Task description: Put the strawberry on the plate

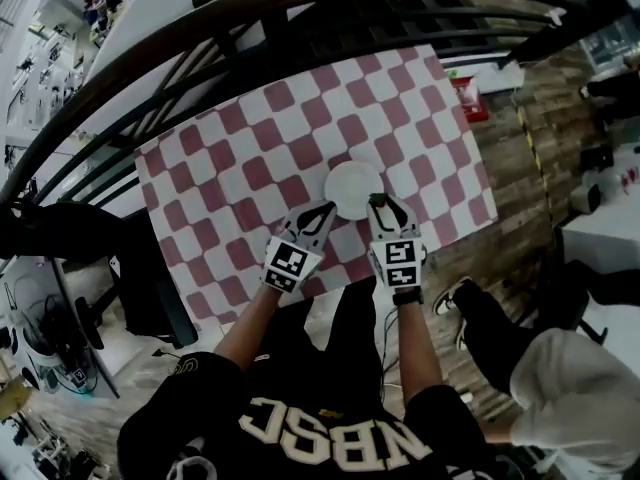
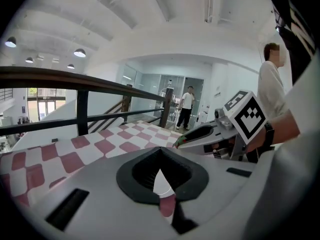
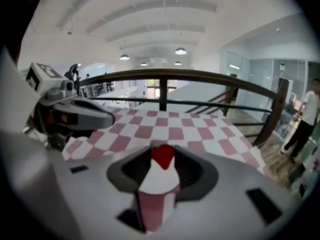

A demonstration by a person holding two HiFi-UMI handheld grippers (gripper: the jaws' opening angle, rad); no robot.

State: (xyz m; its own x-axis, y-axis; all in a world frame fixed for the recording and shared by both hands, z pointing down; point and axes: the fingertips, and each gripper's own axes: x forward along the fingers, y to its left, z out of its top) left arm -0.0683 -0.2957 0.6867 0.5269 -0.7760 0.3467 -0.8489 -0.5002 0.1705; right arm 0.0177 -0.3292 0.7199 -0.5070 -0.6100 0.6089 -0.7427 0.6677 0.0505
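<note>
A white plate (image 1: 350,183) sits on the pink-and-white checkered tablecloth (image 1: 260,138), near its front edge. My right gripper (image 1: 378,204) is at the plate's right rim, shut on the red strawberry (image 3: 162,155). In the head view the strawberry (image 1: 378,200) shows only as a small dark spot at the jaw tips. White plate surface shows in the gap below the berry in the right gripper view. My left gripper (image 1: 326,210) rests at the plate's near left rim, its jaw tips together with nothing between them. The left gripper view shows the right gripper (image 2: 182,140) with the berry at its tip.
A dark railing (image 1: 300,8) curves along the table's far side. Wooden floor (image 1: 530,168) lies to the right, where a seated person's shoe (image 1: 455,296) is close to the table corner. A red object (image 1: 468,98) lies by the table's right edge. Another person (image 2: 187,106) stands far off.
</note>
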